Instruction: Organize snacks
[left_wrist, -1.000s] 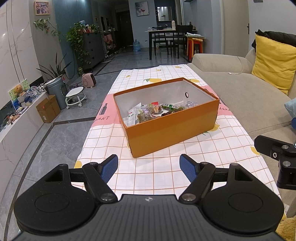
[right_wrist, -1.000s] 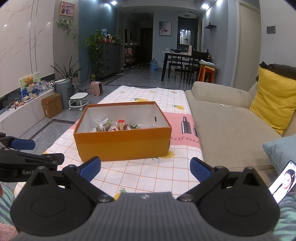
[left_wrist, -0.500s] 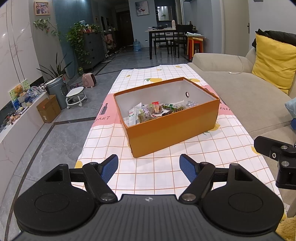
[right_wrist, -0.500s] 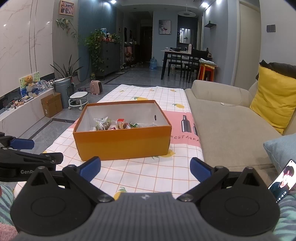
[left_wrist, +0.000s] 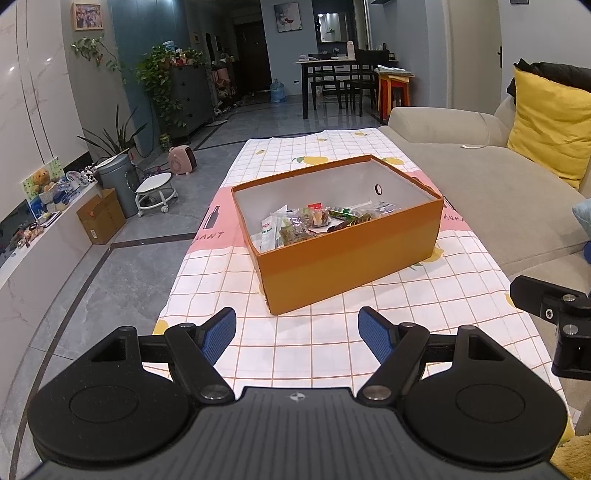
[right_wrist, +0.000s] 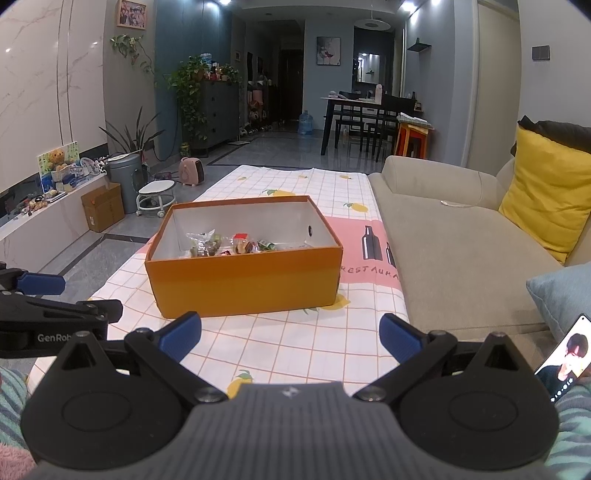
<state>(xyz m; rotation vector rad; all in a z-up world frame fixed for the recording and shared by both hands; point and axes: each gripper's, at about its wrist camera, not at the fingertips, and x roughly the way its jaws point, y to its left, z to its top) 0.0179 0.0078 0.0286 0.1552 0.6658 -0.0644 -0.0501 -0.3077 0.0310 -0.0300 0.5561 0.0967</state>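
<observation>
- Box (left_wrist: 351, 264): orange outside, grey-white inside.
- Tablecloth (left_wrist: 317, 347): white, orange grid, yellow lemons, pink band.
- Cushion (right_wrist: 546, 195): yellow.
- Sofa (right_wrist: 461, 251): beige.
- Finger pads (right_wrist: 181, 336): blue.

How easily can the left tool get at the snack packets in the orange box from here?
Probably yes. The left tool is open and empty, the orange box has no lid, and only bare tablecloth lies between. It must clear the near wall and come down to the snack packets.
</observation>
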